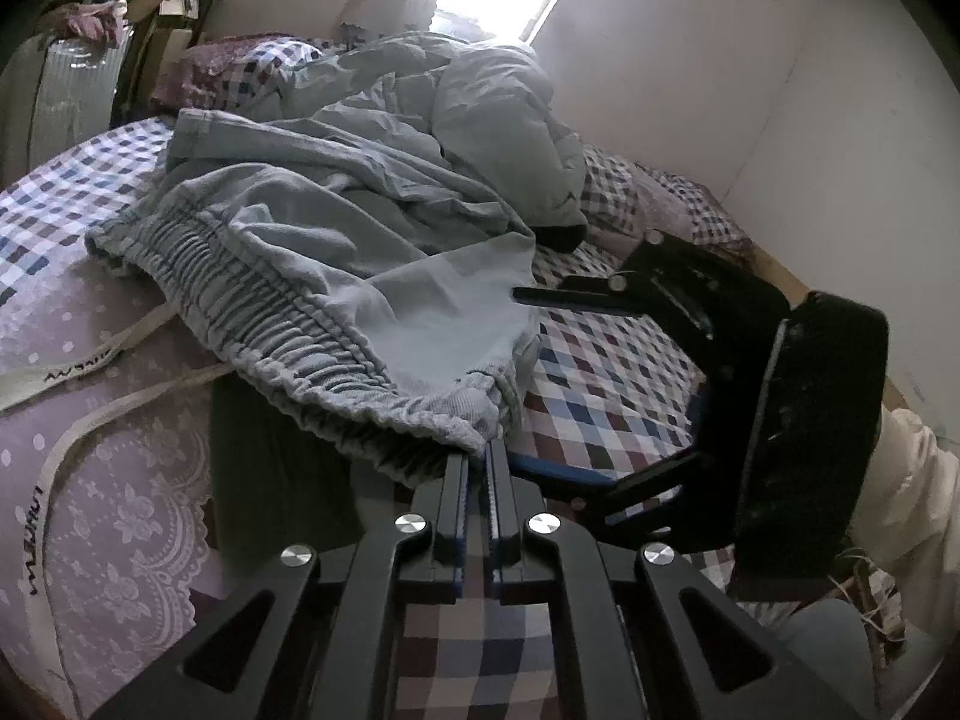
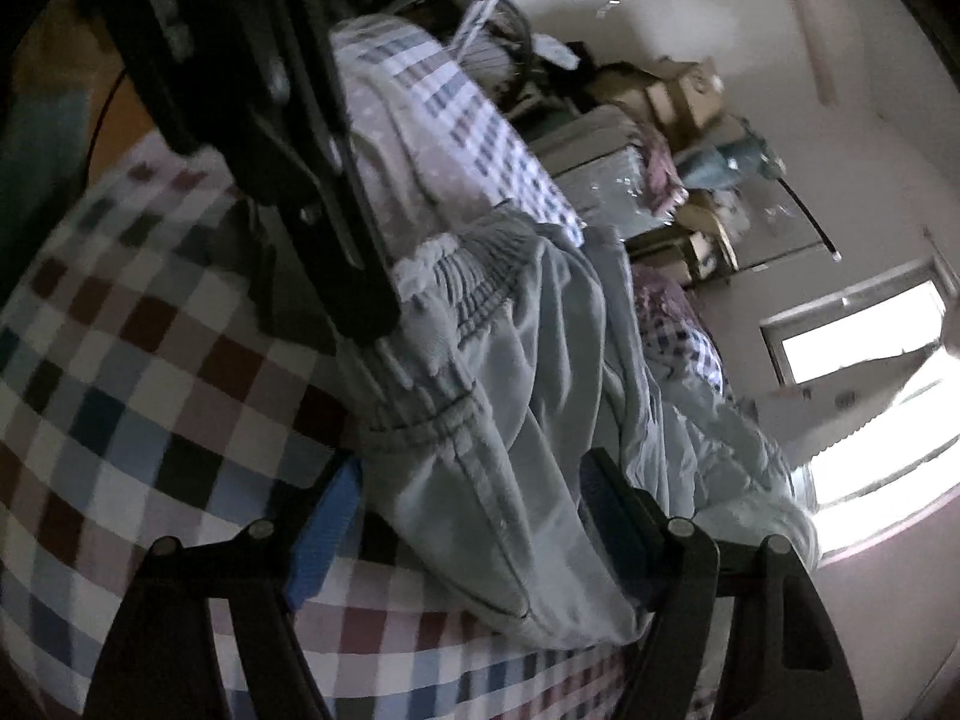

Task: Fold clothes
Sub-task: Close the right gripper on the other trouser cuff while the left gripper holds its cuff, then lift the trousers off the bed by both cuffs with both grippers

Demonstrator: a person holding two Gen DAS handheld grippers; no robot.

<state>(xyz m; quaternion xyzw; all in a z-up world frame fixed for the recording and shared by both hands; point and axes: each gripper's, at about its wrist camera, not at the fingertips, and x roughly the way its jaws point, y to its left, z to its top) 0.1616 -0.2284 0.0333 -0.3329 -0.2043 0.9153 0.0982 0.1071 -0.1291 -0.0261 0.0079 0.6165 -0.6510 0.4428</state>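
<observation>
crumpled pale blue trousers (image 1: 336,228) (gathered elastic waistband nearest) heaped on the checked bedsheet (image 1: 606,372)

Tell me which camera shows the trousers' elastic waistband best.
The left wrist view: the gathered waistband runs sharp and well lit across the bed, ending in the shut left claw. The right wrist view shows only a short, blurred stretch behind that claw.

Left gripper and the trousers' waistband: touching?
Touching. Left wrist view shows the left gripper shut, its fingertips pinching the edge of the waistband of the trousers.
</observation>
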